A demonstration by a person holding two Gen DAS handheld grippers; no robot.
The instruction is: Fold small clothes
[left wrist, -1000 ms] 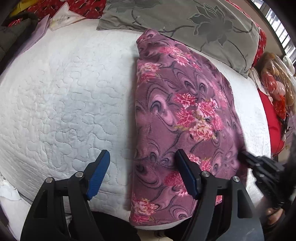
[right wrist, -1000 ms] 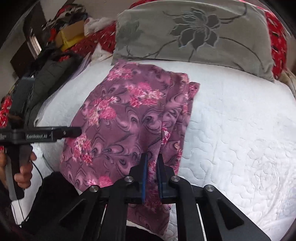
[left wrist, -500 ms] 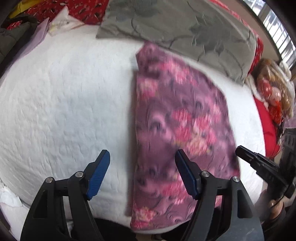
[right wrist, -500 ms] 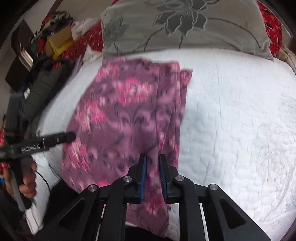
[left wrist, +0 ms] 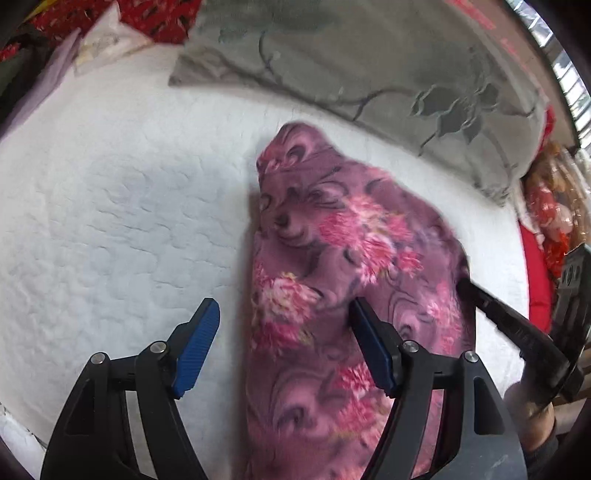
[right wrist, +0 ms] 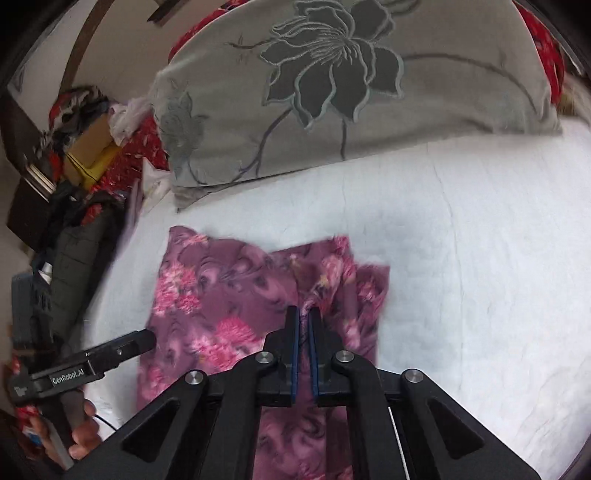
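White quilted bedspread (right wrist: 461, 258) covers the bed, stitched in wavy loops. At its far edge a large grey pillow with a dark embroidered flower (right wrist: 332, 92); red patterned bedding (left wrist: 159, 22) shows behind it. Past the bed's left edge in the right wrist view: a heap of dark clothing (right wrist: 74, 251), a yellow-brown cardboard box (right wrist: 92, 147), contents not readable, and dark wooden furniture. Past the right edge in the left wrist view, a doll in red (left wrist: 550, 206), blurred.

Purple fleece garment with pink flowers (right wrist: 221, 306) lies on the bedspread near the near edge, running from there toward the pillow, far end bunched and partly lifted.

Right gripper (right wrist: 303, 325): jaws pressed together, having just been closing, with a ridge of the garment's fabric pinched between the blue pads.

Left gripper (left wrist: 284, 332): jaws spread wide, having just opened slightly further; left pad over bare bedspread, right pad over the garment, whose left edge lies between them; contact cannot be told. A hand (right wrist: 79, 432) holds its handle.
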